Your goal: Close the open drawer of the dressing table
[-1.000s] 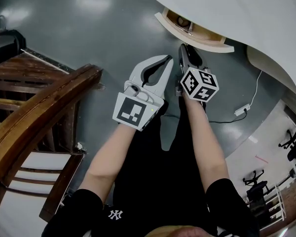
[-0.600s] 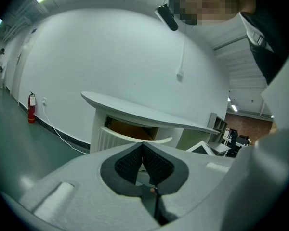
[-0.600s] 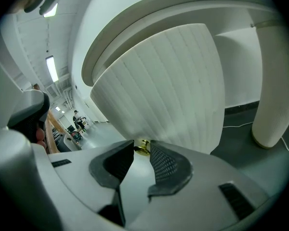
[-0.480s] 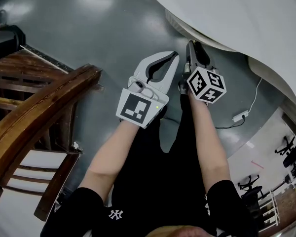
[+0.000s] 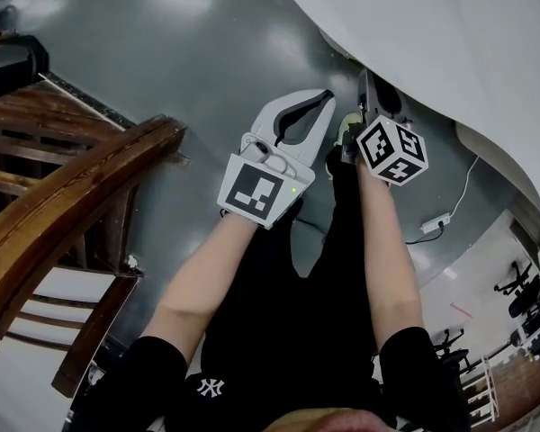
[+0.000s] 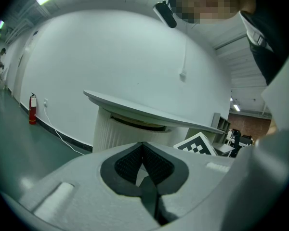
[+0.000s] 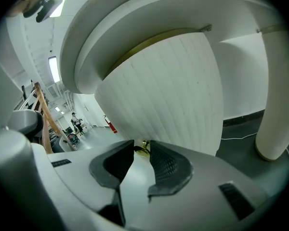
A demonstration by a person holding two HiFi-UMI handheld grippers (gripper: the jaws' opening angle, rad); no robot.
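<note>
The white dressing table's top [image 5: 450,34] fills the upper right of the head view, and no open drawer shows under its edge. In the right gripper view the ribbed white drawer front [image 7: 173,95] stands close ahead under the tabletop [image 7: 149,13]. My right gripper [image 7: 142,148] is shut on the drawer's small gold knob [image 7: 144,149], right against the front. In the head view the right gripper [image 5: 371,86] reaches under the table edge. My left gripper [image 5: 322,99] hovers just left of it, shut and holding nothing, and it faces the table [image 6: 149,113].
A dark wooden chair [image 5: 72,205] stands at the left. A white power strip [image 5: 436,223] with its cable lies on the grey floor by the table. A thick white table leg [image 7: 274,105] is at the right. Office chairs [image 5: 522,295] stand far right.
A second ago the drawer stuck out with its inside in view. It has slid in under the tabletop. Both grippers have moved toward the table, the right one with the drawer front.
</note>
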